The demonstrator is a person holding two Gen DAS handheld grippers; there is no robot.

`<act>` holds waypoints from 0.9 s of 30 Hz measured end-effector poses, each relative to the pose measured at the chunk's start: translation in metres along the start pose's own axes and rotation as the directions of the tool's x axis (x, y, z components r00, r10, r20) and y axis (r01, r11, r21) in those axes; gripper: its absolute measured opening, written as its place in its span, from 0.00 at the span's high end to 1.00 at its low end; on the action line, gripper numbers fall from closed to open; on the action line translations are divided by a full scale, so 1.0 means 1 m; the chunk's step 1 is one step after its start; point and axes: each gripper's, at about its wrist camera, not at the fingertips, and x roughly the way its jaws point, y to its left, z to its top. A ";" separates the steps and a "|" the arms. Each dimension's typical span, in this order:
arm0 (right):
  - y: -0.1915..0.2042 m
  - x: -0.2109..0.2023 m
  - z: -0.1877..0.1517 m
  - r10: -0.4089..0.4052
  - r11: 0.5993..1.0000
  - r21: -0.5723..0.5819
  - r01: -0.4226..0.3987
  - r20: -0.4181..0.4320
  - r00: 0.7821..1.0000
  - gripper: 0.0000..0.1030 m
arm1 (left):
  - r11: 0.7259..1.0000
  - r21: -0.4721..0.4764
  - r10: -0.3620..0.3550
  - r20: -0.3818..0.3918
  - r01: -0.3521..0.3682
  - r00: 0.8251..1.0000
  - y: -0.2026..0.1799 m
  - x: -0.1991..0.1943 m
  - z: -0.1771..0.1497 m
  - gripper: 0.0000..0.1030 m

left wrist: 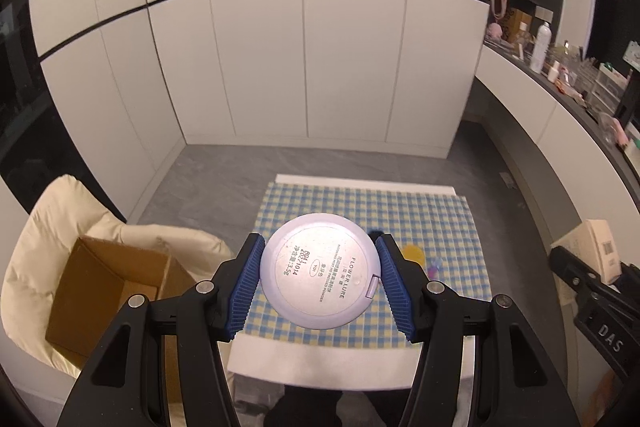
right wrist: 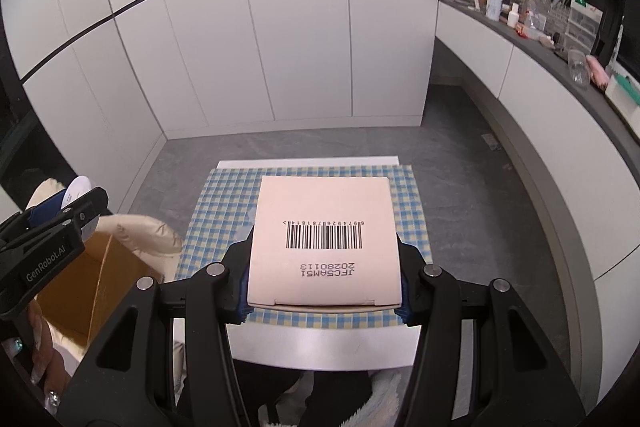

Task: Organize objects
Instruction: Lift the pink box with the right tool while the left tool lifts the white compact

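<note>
— Room first: where is everything sitting?

— Both grippers are hanging above a small white table [left wrist: 348, 359] with a blue-and-yellow checked cloth [left wrist: 440, 227] spread over it, bare white strips showing at the near and far edges. Grey floor [right wrist: 304, 147] is lying open beyond it up to the white cabinet doors [right wrist: 280, 27].

— What are they holding?

— The left gripper [left wrist: 320, 277] is pinching a round lilac compact [left wrist: 320, 271], its blue pads [left wrist: 248, 287] pressing on either side. The right gripper [right wrist: 324, 267] is clamping a flat pale pink box [right wrist: 324, 243] by its side edges, over the middle of the cloth.

— Any writing?

— The compact's underside is reading "FLOWER LURE", with "2021014" and "3.5g". The box is showing a barcode, then "JFC5AM51" and "2028113". "GenRobot.AI" is printed on the left gripper's side.

— What's crowding them?

— An open cardboard box [left wrist: 100, 295] is resting on a cream padded chair [left wrist: 52, 227] just left of the table. A counter [right wrist: 540, 51] cluttered with bottles and small bins is running along the right wall. A yellow item [left wrist: 414, 253] and something small and purple are lying on the cloth — too blurred to name.
</note>
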 end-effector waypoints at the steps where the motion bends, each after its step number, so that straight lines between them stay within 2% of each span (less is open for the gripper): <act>1: -0.001 0.000 -0.006 0.015 1.000 0.004 -0.015 -0.012 1.000 0.47 | 1.000 0.007 -0.005 -0.008 0.005 1.000 0.000 -0.001 -0.005 0.44; 5: 0.000 0.000 -0.025 0.014 1.000 0.001 -0.014 -0.029 0.999 0.47 | 1.000 0.004 -0.017 -0.025 0.018 1.000 0.005 -0.010 -0.023 0.44; 11: 0.001 -0.007 -0.054 0.006 1.000 0.001 -0.006 -0.040 0.999 0.47 | 0.999 0.022 0.035 -0.022 -0.034 0.999 0.013 -0.017 -0.050 0.44; 19: 0.008 -0.017 -0.083 0.009 1.000 -0.006 -0.009 -0.070 0.998 0.47 | 0.999 0.014 -0.028 -0.114 0.030 0.993 0.017 -0.008 -0.088 0.44; 27: 0.012 -0.031 -0.106 0.047 0.999 -0.005 -0.047 -0.088 0.995 0.47 | 0.999 0.031 -0.032 -0.128 0.036 0.991 0.020 -0.013 -0.103 0.44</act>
